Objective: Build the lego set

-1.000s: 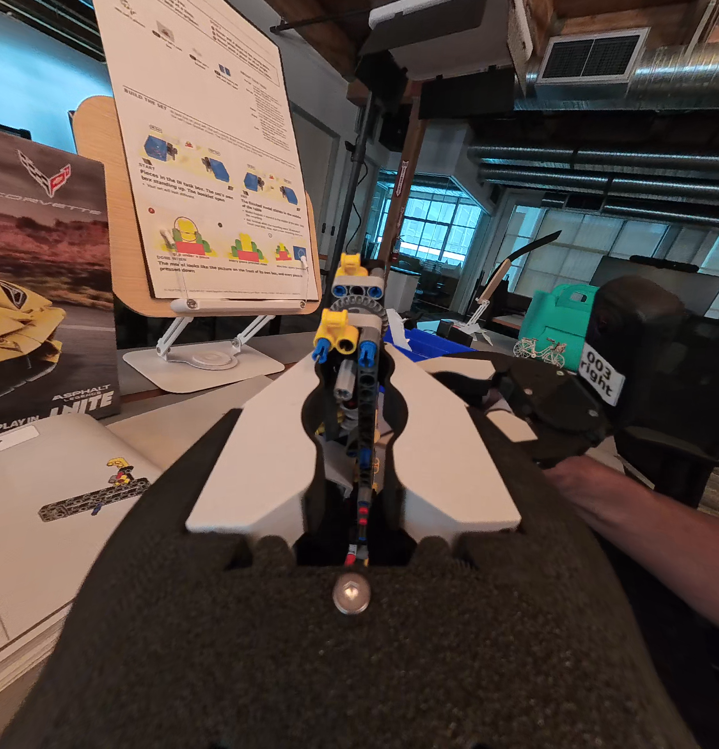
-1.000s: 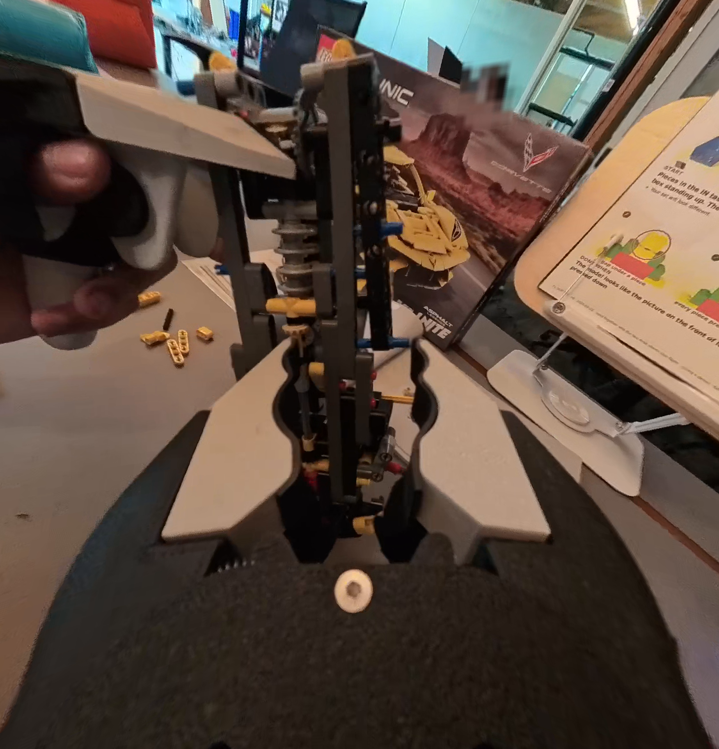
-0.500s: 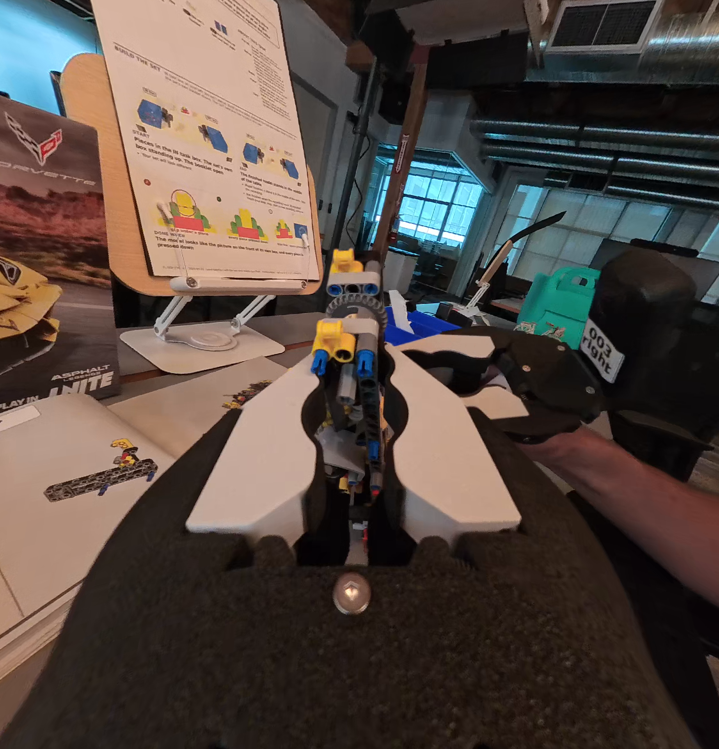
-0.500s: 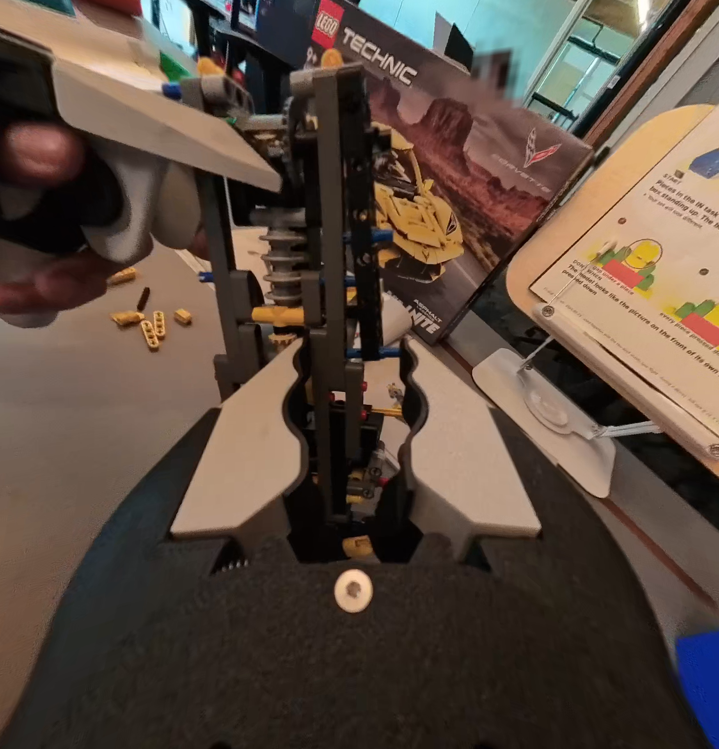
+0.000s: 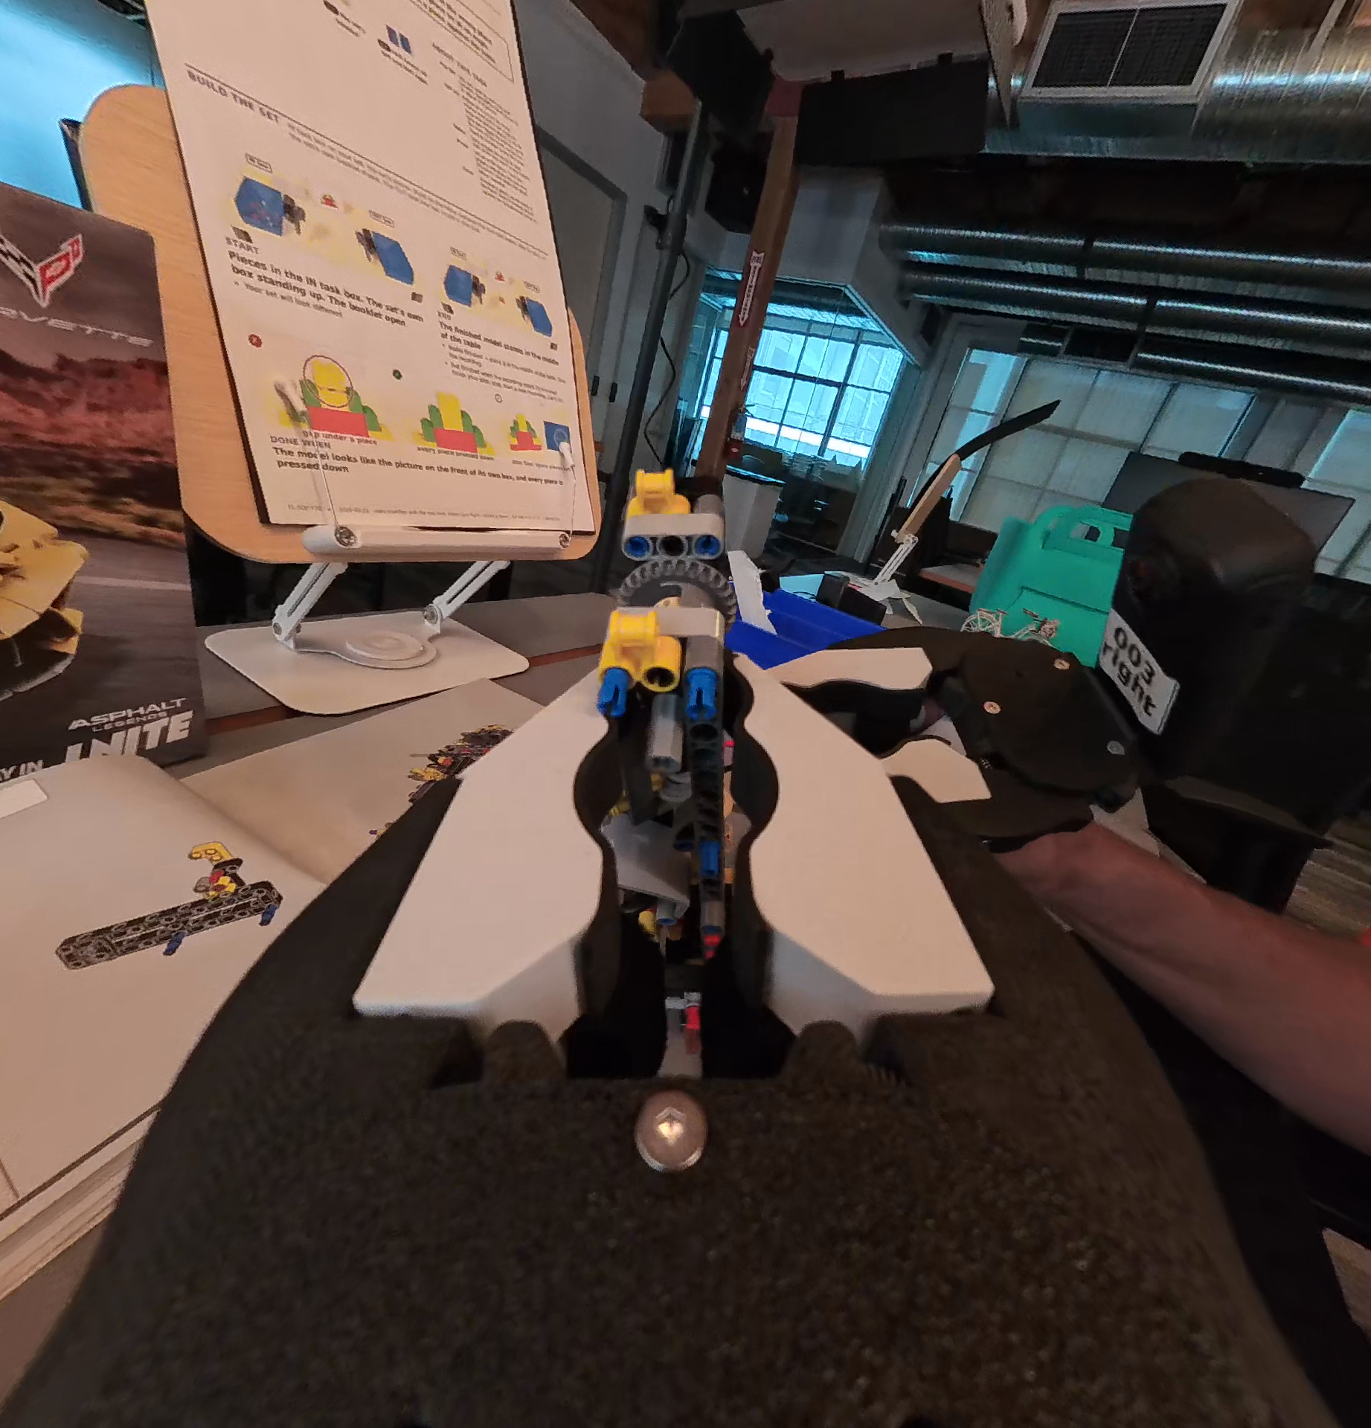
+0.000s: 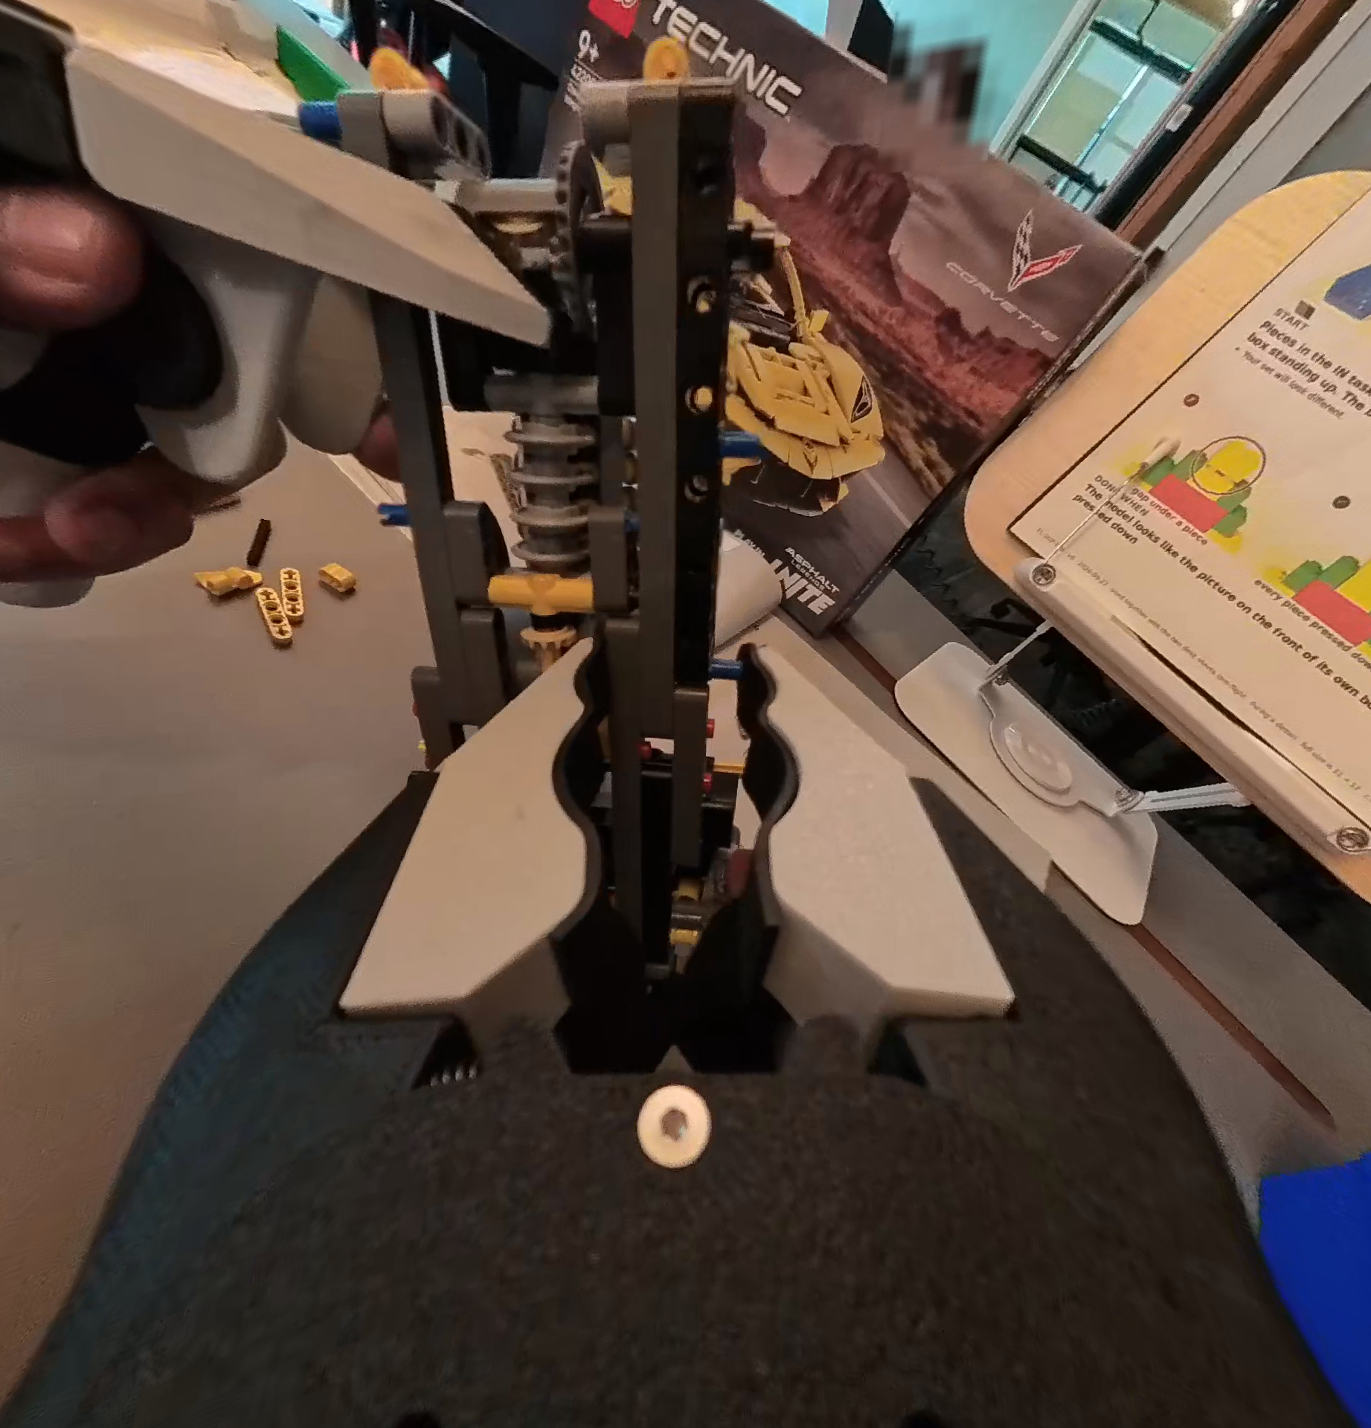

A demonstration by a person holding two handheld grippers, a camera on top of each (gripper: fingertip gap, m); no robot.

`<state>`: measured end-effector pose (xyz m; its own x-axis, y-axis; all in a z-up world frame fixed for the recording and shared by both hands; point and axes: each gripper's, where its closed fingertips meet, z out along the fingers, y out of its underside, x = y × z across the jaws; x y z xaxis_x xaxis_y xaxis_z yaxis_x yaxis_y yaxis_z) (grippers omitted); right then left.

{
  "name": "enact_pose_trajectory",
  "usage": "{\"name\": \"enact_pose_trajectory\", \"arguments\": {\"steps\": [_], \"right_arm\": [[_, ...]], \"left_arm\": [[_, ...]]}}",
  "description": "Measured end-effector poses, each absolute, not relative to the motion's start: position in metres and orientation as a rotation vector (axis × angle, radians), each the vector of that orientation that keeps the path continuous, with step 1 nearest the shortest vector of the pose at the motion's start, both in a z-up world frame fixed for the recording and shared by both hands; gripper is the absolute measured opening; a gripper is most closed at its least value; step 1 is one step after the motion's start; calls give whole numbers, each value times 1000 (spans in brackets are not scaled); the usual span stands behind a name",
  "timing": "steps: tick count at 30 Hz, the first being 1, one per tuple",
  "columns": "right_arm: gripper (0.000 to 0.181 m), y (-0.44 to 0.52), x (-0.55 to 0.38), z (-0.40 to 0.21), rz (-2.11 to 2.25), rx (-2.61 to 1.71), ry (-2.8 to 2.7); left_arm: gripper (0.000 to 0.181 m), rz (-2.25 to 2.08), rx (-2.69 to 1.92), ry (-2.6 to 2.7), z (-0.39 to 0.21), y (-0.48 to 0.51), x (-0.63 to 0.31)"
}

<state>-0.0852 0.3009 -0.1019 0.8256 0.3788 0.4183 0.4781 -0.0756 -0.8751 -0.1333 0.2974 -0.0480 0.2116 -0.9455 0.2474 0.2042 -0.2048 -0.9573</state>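
Both grippers clamp the lego assembly: the left gripper narrowly closed around its geared end, the right gripper pinching its dark beam.

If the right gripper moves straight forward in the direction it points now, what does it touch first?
Probably the left gripper's white finger across the lego assembly it holds; behind stands the set's box. Depth is unclear.

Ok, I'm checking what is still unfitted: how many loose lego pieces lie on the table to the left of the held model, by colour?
yellow pieces: 4
black pin: 1
Total: 5
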Motion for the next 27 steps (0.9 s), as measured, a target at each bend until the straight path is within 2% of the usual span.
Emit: {"name": "enact_pose_trajectory", "arguments": {"steps": [8,10,13,16,24,27], "right_arm": [[34,298,-87,-100,-15,-1693,-689],[42,294,-82,-85,46,-1684,-644],[43,288,-88,-55,117,-1624,-590],[46,290,-103,-50,22,-1598,-649],[26,303,-102,-56,-219,-1550,-664],[26,303,-102,-56,-253,-1546,-677]], "left_arm": [[22,-1247,-1341,775,-49,300,-136],[22,-1237,-1338,777,-49,301,-136],[22,-1243,-1330,783,-48,298,-135],[22,-1233,-1321,788,-48,296,-134],[22,-1218,-1289,838,-45,287,-130],[21,-1232,-1295,837,-45,286,-130]]}}
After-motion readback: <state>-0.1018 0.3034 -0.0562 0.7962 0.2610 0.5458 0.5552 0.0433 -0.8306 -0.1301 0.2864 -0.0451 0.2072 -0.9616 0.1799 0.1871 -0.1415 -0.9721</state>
